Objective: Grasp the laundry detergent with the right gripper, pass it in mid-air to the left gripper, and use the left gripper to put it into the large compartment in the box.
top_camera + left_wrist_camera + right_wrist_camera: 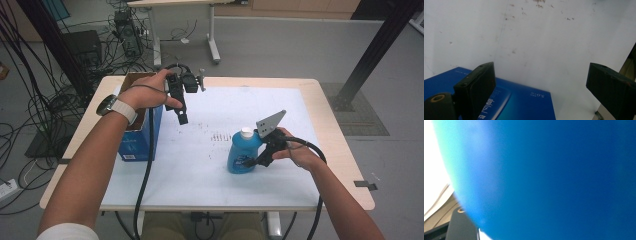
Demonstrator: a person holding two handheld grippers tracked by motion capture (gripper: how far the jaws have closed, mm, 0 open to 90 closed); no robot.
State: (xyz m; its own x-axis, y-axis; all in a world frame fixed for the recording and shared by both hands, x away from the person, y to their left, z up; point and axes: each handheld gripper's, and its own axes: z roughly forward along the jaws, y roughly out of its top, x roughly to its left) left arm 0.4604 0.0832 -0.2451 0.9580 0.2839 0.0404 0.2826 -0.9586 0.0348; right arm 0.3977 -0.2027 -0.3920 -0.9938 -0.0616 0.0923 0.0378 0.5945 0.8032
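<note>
A blue bottle (242, 152) with a white cap stands upright on the white mat (200, 170), right of centre. My right gripper (256, 161) reaches in from the right with its jaws around the bottle's lower body. In the right gripper view the bottle (549, 180) sits very close, and one finger (461, 227) lies against its edge. My left gripper (181, 116) hangs over the right edge of a blue box (137, 142) at the left, pointing down. In the left gripper view its jaws (541, 72) stand wide apart with nothing between them, above the box (524, 102) and the mat (549, 45).
The blue box is open at the top, showing brown cardboard inside (137, 80). Small dark marks (217, 136) dot the mat near the bottle. Cables and a computer case (82, 47) lie on the floor beyond the table's far left corner. A black post (370, 55) stands at the far right.
</note>
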